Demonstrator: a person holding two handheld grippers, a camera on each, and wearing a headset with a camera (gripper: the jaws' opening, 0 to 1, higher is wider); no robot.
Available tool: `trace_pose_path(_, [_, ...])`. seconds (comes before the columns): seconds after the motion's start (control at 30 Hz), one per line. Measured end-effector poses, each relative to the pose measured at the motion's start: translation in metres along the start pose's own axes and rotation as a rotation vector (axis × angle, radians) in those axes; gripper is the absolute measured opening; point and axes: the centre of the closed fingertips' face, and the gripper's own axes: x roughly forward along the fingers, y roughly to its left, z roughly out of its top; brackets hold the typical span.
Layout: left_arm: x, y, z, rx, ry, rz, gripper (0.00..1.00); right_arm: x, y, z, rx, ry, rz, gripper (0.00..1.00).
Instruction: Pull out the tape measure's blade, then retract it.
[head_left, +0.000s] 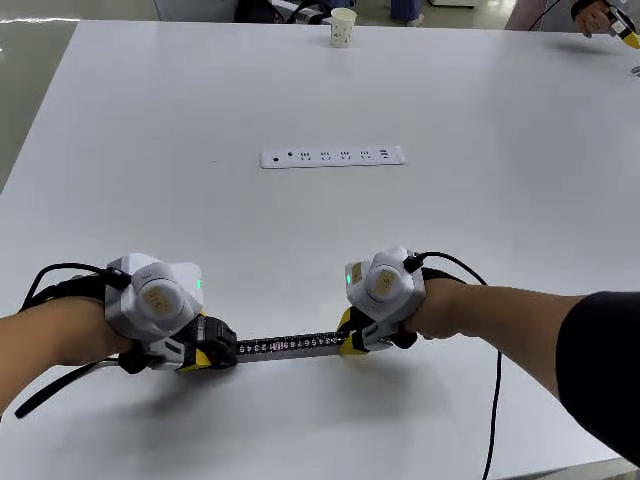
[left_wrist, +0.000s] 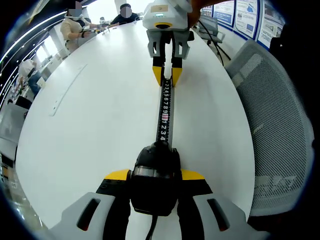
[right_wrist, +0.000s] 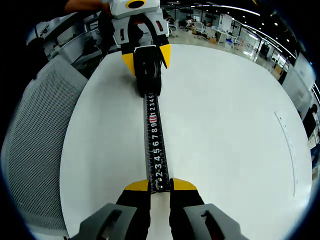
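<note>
Tape measure case (left_wrist: 156, 172): black. Blade (right_wrist: 153, 145): black, white numerals, one red mark. Left gripper (head_left: 205, 352) and right gripper (right_wrist: 160, 186): pale grey bodies, black fingers, yellow tips. Table (head_left: 450, 200), power strip (head_left: 332, 156): white. Chair (left_wrist: 280, 125): grey mesh.

Head view looks down; gripper views face each other along the blade (left_wrist: 164, 107).
</note>
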Motion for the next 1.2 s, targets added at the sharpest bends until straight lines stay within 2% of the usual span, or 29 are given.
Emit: trace_pose_path(1.2, [0.001,0.000,0.002,-0.006,-0.002,-0.010,0.30,-0.009,-0.003,-0.018,0.017,0.010,-0.008,0.10])
